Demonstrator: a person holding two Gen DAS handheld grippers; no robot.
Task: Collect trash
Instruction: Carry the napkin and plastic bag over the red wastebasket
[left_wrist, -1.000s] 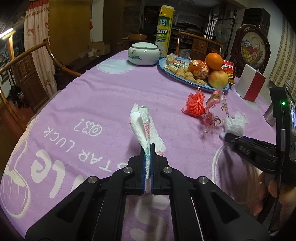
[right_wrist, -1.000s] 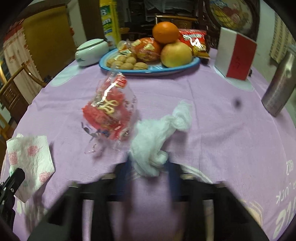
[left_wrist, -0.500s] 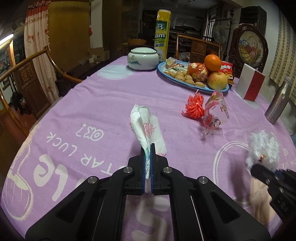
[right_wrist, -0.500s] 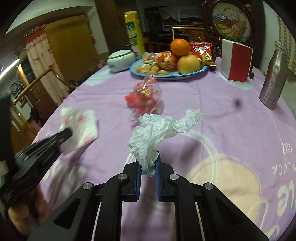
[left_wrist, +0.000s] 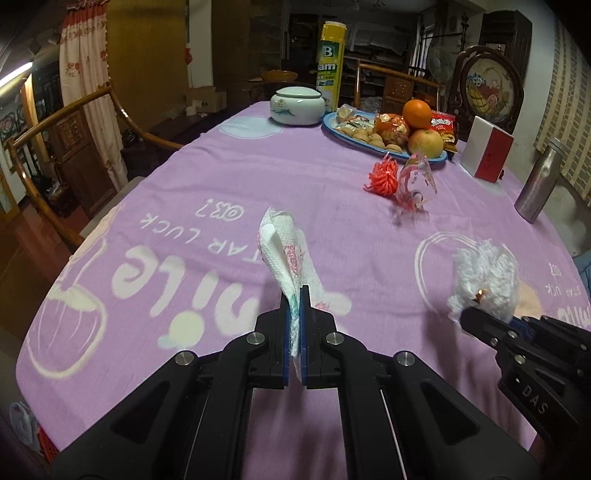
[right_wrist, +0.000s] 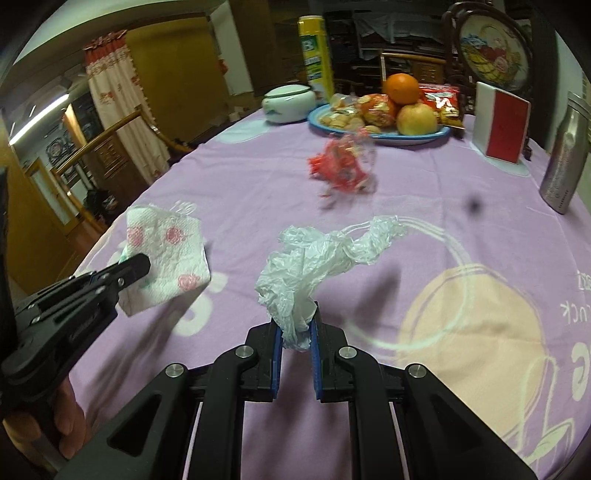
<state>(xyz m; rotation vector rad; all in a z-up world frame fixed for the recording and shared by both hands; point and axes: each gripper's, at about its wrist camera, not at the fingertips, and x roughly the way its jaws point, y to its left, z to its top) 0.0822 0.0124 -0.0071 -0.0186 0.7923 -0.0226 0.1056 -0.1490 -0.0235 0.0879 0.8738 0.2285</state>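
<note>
My left gripper (left_wrist: 295, 295) is shut on a white paper napkin with pink flowers (left_wrist: 283, 251), held up above the purple tablecloth (left_wrist: 207, 177). My right gripper (right_wrist: 295, 314) is shut on a crumpled thin white plastic bag (right_wrist: 314, 254), also lifted off the cloth. Each view shows the other hand: the right gripper (left_wrist: 466, 318) with the plastic bag (left_wrist: 484, 280) at the lower right, the left gripper (right_wrist: 138, 264) with the napkin (right_wrist: 166, 254) at the left. A red frilly scrap (left_wrist: 384, 177) and a clear red-printed wrapper (left_wrist: 415, 184) lie on the cloth farther off.
A blue plate (left_wrist: 436, 158) with fruit and snacks, a white lidded pot (left_wrist: 297, 107), a yellow can (left_wrist: 330, 62), a red-and-white box (left_wrist: 487, 155) and a steel bottle (left_wrist: 537, 184) stand at the far side. Wooden chairs (left_wrist: 62, 147) ring the table.
Both grippers have drawn back from the far side toward the near table edge. The right one lifted the plastic bag off the cloth and now sits beside the left, which kept its napkin.
</note>
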